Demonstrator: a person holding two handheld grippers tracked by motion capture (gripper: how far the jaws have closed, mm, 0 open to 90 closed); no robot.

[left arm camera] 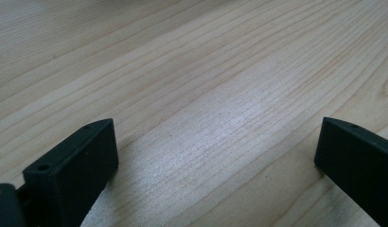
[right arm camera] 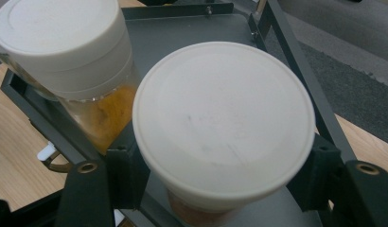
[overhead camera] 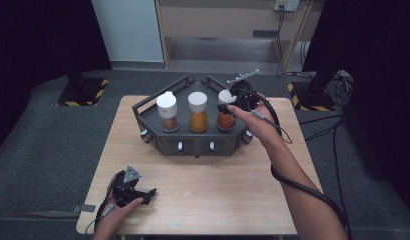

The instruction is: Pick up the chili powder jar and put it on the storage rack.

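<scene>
From the high view, a dark grey tray (overhead camera: 148, 116) with raised rails stands at the far middle of the wooden desk (overhead camera: 213, 185). Three white-capped jars stand in it in a row: a brown-filled jar (overhead camera: 167, 112) on the left, an orange-filled jar (overhead camera: 198, 112) in the middle and a red-filled jar (overhead camera: 226, 111) on the right. The right tongs (overhead camera: 232, 100), held in the person's right hand (overhead camera: 255, 122), are at the cap of the red-filled jar. The left tongs (overhead camera: 145, 192) rest low on the desk near its front left corner, well apart from the tray, in the left hand (overhead camera: 115, 212).

In the left gripper view, the left tongs (left arm camera: 216, 146) stand wide open over bare wood grain of the desk (left arm camera: 206, 71), with nothing between the two black jaws.

In the right gripper view, the right tongs (right arm camera: 220, 165) look down on the white cap of the red-filled jar (right arm camera: 223, 118), and the two jaws press against the cap's opposite sides, closed on it. A little reddish filling shows under the cap. The orange-filled jar (right arm camera: 64, 42) stands just beside it, and the tray's grey floor and rail (right arm camera: 296, 71) lie behind both.
</scene>
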